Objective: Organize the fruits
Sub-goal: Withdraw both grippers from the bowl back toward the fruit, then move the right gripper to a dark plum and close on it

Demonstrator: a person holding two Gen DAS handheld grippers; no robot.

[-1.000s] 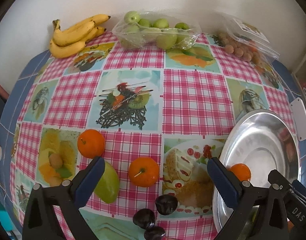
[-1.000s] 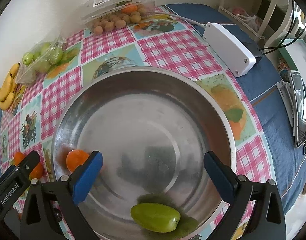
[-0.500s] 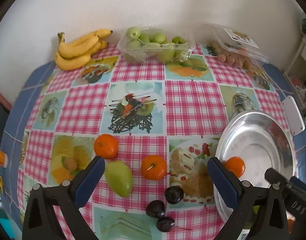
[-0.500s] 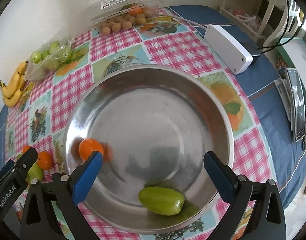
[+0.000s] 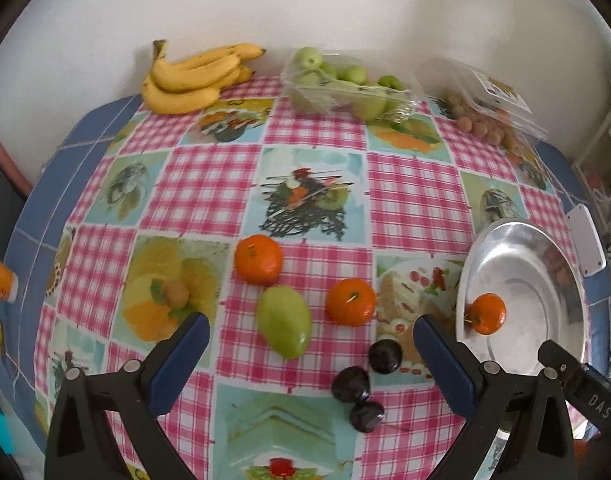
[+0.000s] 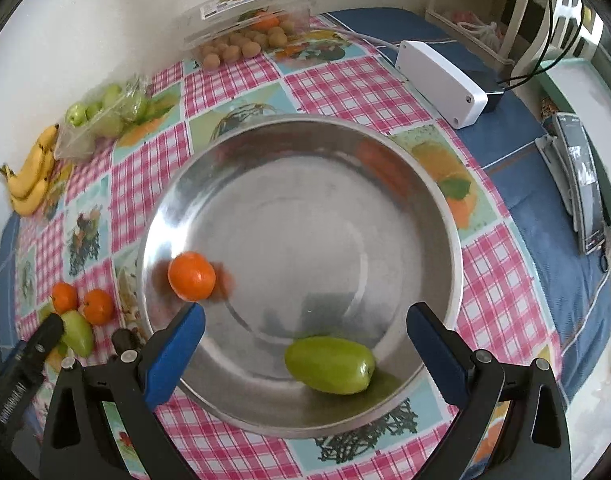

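1. Inside the steel bowl [image 6: 433, 208], one orange [image 6: 191, 276] at 9 o'clock and one green fruit [image 6: 330, 364] at 6 o'clock are seen; the orange looks blurred, so a roll over the low rim may be risked.
2. Both the left hand-held gripper [image 5: 311, 354] and right hand-held gripper [image 6: 305, 344] are spread wide, holding nothing.
3. On the worktop [image 5: 417, 200], the plums [image 5: 350, 384] at 6 o'clock could be nudged off while the green mango [image 5: 283, 322] is approached.

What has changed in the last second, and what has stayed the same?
Both claws, left and right, pulled up and back, open and empty. The orange in the bowl rolled slightly toward its middle. The green fruit there and the fruit on the table stayed put.
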